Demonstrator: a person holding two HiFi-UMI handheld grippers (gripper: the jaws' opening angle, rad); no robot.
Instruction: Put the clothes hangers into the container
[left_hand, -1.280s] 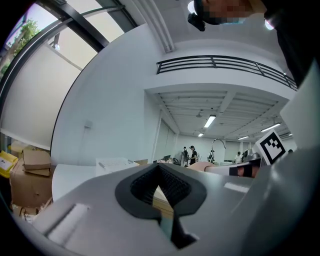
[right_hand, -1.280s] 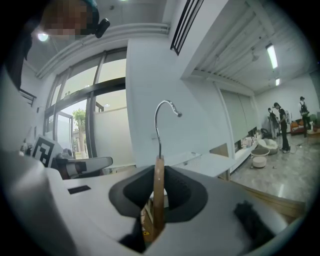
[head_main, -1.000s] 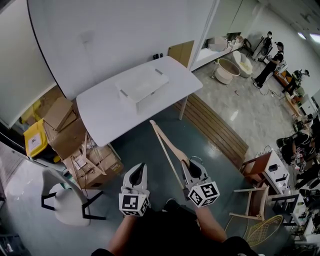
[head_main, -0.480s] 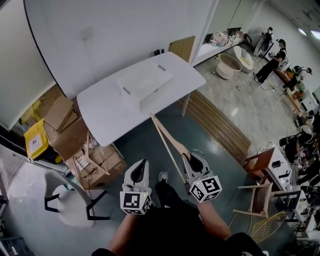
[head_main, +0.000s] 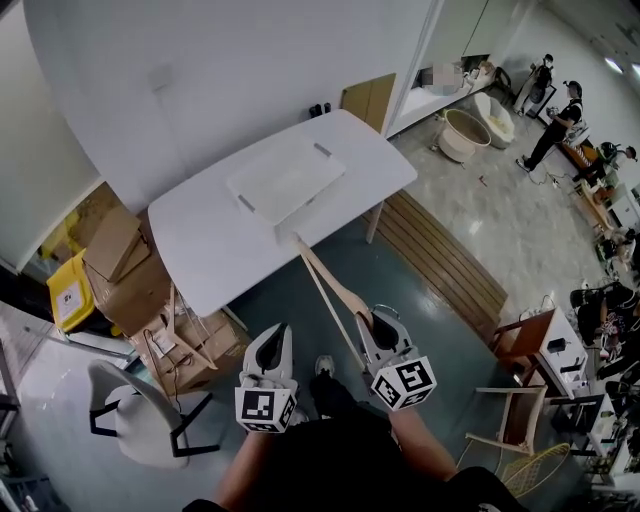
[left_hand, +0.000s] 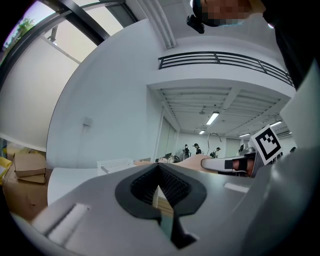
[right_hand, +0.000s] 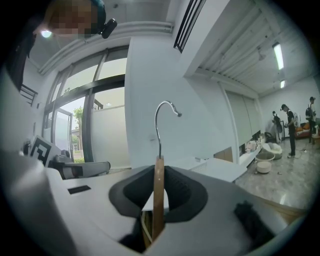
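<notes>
The right gripper (head_main: 376, 322) is clamping the wooden hanger (right_hand: 158, 195) at its neck, the hook rising above the jaws and the far end reaching the table's (head_main: 200, 250) near edge, just before the white container (head_main: 285, 180). The left gripper (head_main: 272, 338) is closed and empty.

In the head view, looked steeply down from above the shoulders, with the left gripper (head_main: 276, 330) and right gripper (head_main: 372, 318) close below and the white table (head_main: 200, 240) farther ahead. In the left gripper view, sat low just behind its own jaws, faced level toward that table, and caught the right gripper at the right edge. In the right gripper view, faced the same table nearly level, with the left gripper at the left edge.
</notes>
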